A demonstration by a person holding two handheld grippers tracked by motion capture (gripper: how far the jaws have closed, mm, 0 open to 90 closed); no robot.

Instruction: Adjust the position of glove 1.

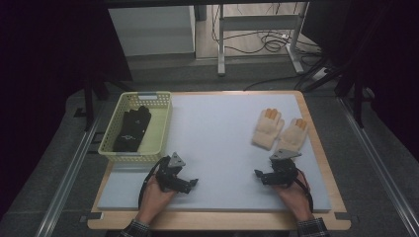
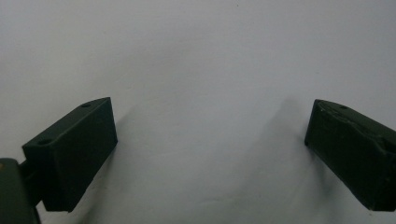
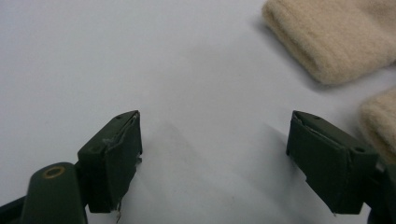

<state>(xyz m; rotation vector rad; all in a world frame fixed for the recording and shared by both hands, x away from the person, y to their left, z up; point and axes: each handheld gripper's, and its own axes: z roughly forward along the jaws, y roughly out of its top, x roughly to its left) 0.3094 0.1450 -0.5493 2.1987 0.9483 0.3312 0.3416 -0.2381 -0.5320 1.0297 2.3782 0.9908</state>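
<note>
While both grippers rest low over the grey mat [image 1: 217, 148], neither holds anything: the left gripper [image 1: 190, 183] has its jaws spread wide over bare mat, and the right gripper [image 1: 261, 175] is just as wide apart, with nothing between the jaws.

Two cream gloves lie side by side at the right of the mat, fingers pointing away from the person. The left glove [image 1: 267, 128] sits a little farther off; the right glove [image 1: 292, 134] lies just ahead of the right gripper. In the right gripper view both cuffs show beyond the jaws, one [image 3: 336, 37] up ahead and the other [image 3: 380, 121] beside the right-hand jaw. A pair of black gloves [image 1: 131, 129] already lies in the yellow basket [image 1: 163, 128] at the left, so the cream pair probably goes there too.

The gloves lie close enough that a wide bite at the cuff could catch both or drag the neighbour askew. Soft knit is also thick and limp: a shallow pinch may slip off the fabric, and a glove carried by one edge could trail across the mat and snag on the basket rim. The carry across the mat is long, so a weak hold has time to fail.
</note>
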